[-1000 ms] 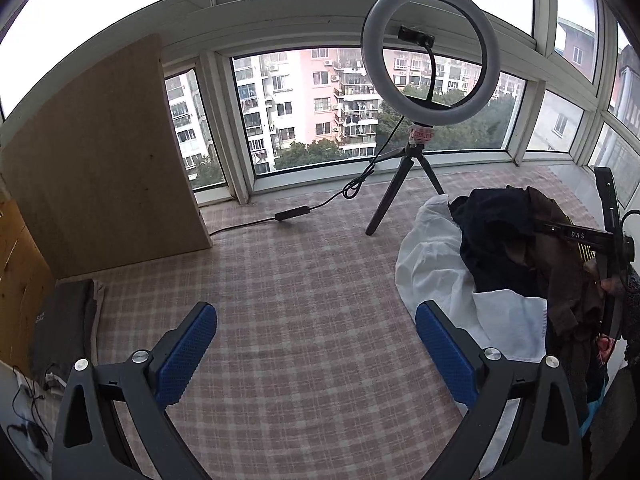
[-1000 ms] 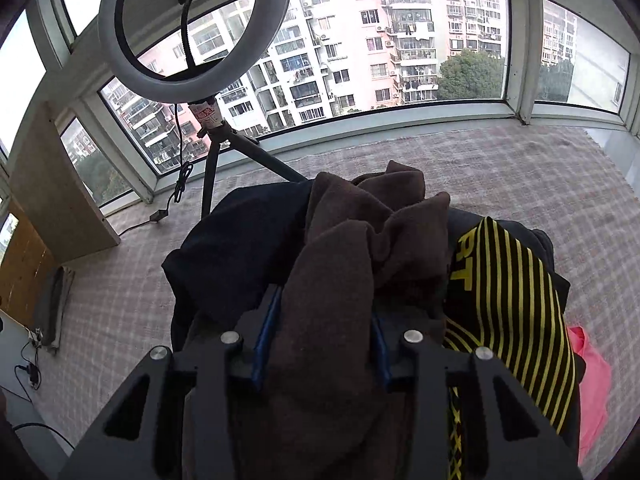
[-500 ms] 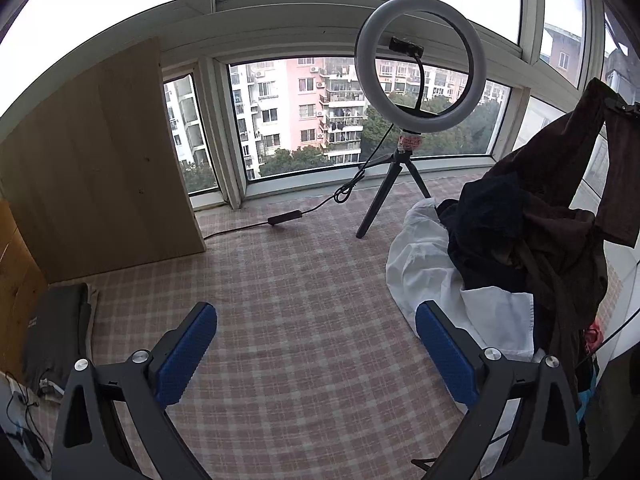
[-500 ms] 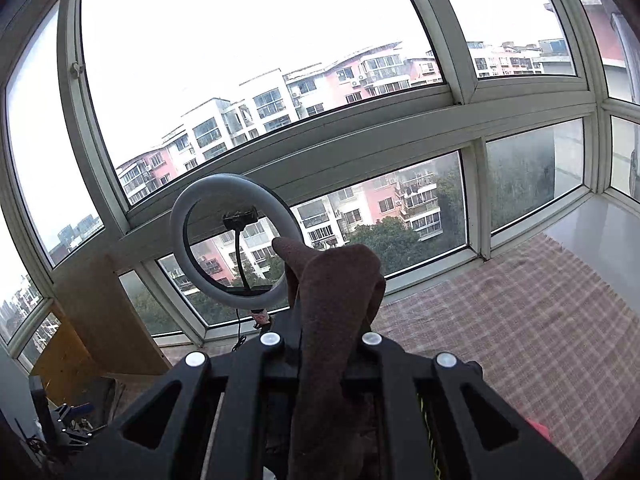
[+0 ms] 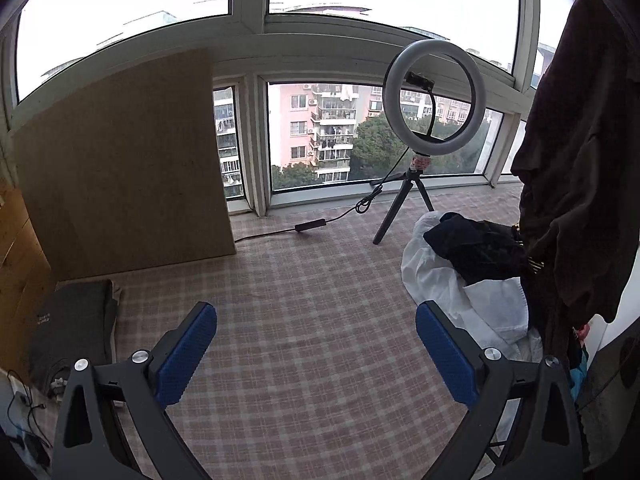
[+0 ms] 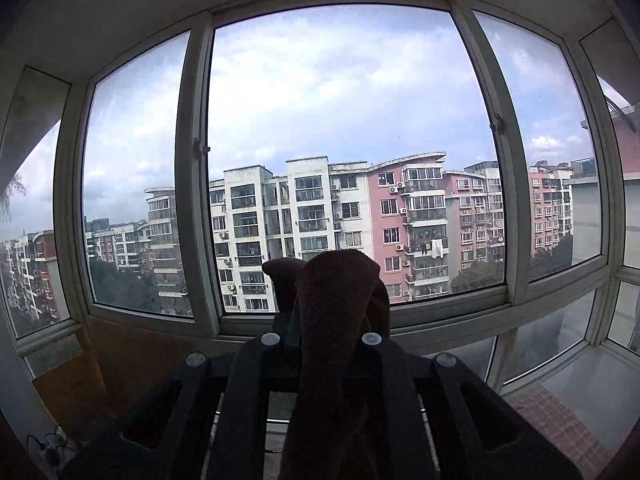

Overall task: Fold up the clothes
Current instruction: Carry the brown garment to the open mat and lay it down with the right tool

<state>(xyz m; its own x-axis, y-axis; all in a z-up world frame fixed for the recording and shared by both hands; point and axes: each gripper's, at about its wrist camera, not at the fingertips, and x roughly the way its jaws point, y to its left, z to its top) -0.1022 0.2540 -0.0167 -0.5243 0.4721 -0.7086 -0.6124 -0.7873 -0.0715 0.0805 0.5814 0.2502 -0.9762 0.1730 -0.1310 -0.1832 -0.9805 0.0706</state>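
The left claw (image 5: 316,340) hangs released over the pink checked cloth (image 5: 304,320), its two blue pads (image 5: 186,354) spread wide with nothing between them. At the near left a dark folded pack (image 5: 70,328) lies on the cloth with small pale lettering on its side, too small to read, and a few thin cables (image 5: 24,404) trail at the corner by it. At the near right one pile of clothes sits on the cloth: a white garment (image 5: 492,308) at the bottom, a black one (image 5: 476,250) on top of it, a sliver of yellow stripes at the black one's right edge, and bits of red and teal cloth low at the right margin. One brown garment (image 5: 588,168) hangs lifted at the right edge of the left view, its lower part falling toward the pile; whether it touches the pile cannot be told. In the right view the right claw (image 6: 334,312) is clenched on that same brown garment (image 6: 336,320), a fold of which stands up between the fingers and drapes back over the claw's frame, held up against the windows. Farther off, one wooden board (image 5: 124,164) leans upright at the far left against the window, and a cable with an inline switch (image 5: 310,225) runs across the cloth to one ring light (image 5: 434,98) on a small tripod (image 5: 404,200) at the far right, with one black clip in the ring. Beyond the glass stand pink and white apartment blocks (image 6: 360,220), laundry on a balcony
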